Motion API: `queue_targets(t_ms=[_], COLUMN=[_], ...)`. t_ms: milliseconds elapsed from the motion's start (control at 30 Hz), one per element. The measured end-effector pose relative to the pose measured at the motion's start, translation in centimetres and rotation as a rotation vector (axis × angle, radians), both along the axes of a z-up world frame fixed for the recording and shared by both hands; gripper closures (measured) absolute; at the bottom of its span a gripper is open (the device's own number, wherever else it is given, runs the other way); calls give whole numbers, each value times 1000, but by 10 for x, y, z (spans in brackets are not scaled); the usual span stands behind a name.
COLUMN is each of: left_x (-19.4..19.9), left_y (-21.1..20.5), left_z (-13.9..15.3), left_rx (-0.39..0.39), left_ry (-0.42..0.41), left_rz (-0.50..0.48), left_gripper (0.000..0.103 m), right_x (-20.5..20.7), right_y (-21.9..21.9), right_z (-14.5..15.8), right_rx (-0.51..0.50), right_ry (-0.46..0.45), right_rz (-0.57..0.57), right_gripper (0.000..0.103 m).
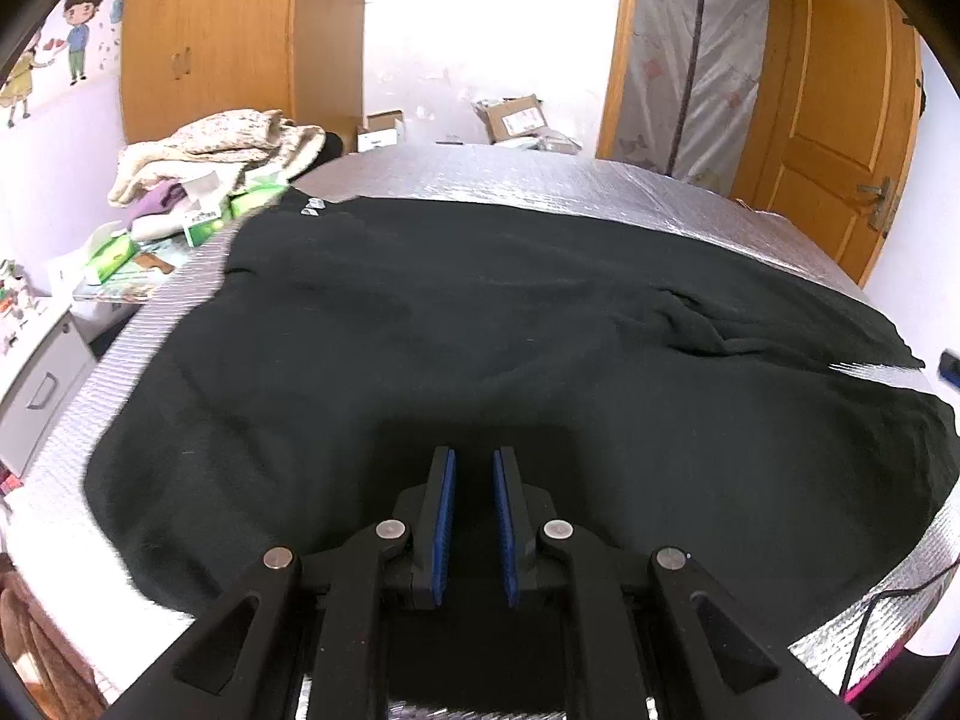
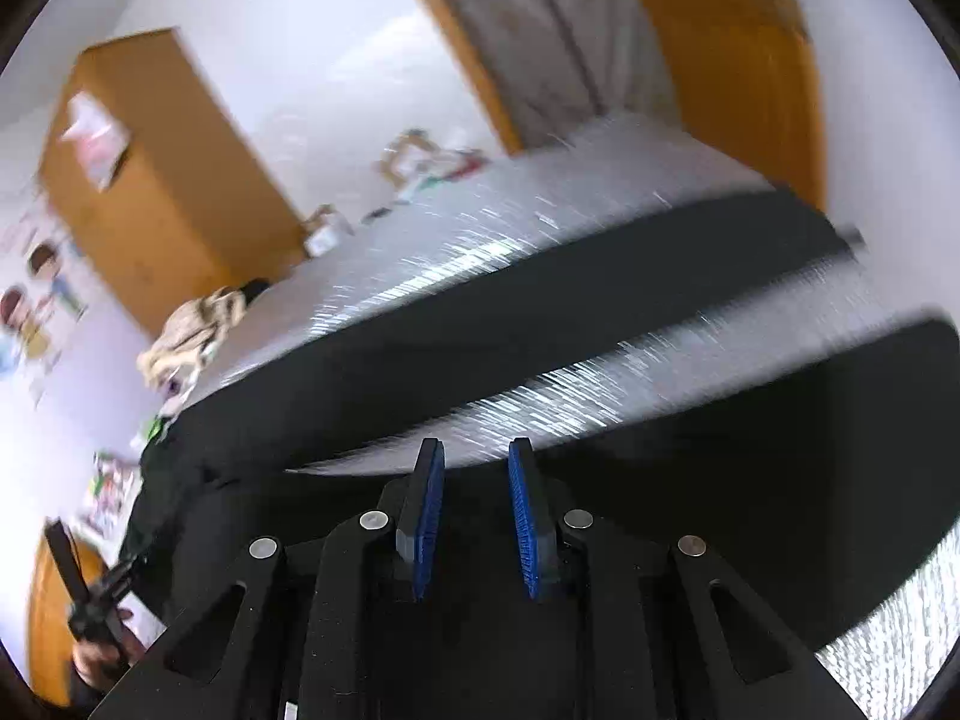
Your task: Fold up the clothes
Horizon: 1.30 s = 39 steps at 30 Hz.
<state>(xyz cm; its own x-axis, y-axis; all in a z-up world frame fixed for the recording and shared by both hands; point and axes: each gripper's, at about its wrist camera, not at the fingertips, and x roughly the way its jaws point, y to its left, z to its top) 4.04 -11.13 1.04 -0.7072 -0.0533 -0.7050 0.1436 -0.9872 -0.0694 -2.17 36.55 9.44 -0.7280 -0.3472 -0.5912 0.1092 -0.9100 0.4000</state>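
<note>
Your left wrist view is mostly sharp, with slight smearing along its left side. The white wall (image 1: 492, 30) straight ahead is blown out to pure white, so you get no detail there. The black garment (image 1: 480, 348) reads as a nearly flat dark mass; only faint creases show, and a soft shadow sits just ahead of the left gripper (image 1: 474, 462). The silver cover (image 1: 540, 180) glints with small highlights. Your right wrist view is tilted and heavily motion-blurred: the cover (image 2: 540, 396) streaks into bright lines and the wardrobe (image 2: 162, 180) is soft. Both views bend strongly at the rim, with black corners.
</note>
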Motion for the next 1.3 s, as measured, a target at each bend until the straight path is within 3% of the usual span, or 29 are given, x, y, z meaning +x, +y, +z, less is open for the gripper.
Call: queue_targets(t_ms=[200,433,633,900,1167,1300], left_x=[15,22,19,18,9,-8], left_y=[-31,-29,-18,-33,-40,-47], left_z=[11,14,11,-6,13,19], left_rx=[-14,-22,-36,-9,-33,-47], left_ry=[21,42,50,27,61,72], left_rz=[75,42,-2,37,58,72], left_gripper=[90,90,90,89,89,89], right_x=[23,58,73,42,4,-3], right_y=[7,30,22,-46,-117,-132], right_z=[42,80,57,16,-21,-30], right_rx=[64,129,120,162,224,280], right_ry=[121,205,149,80,40,38], right_rz=[-37,-133,-125,44,212,236], right_gripper=[79,76,76,76,76,76])
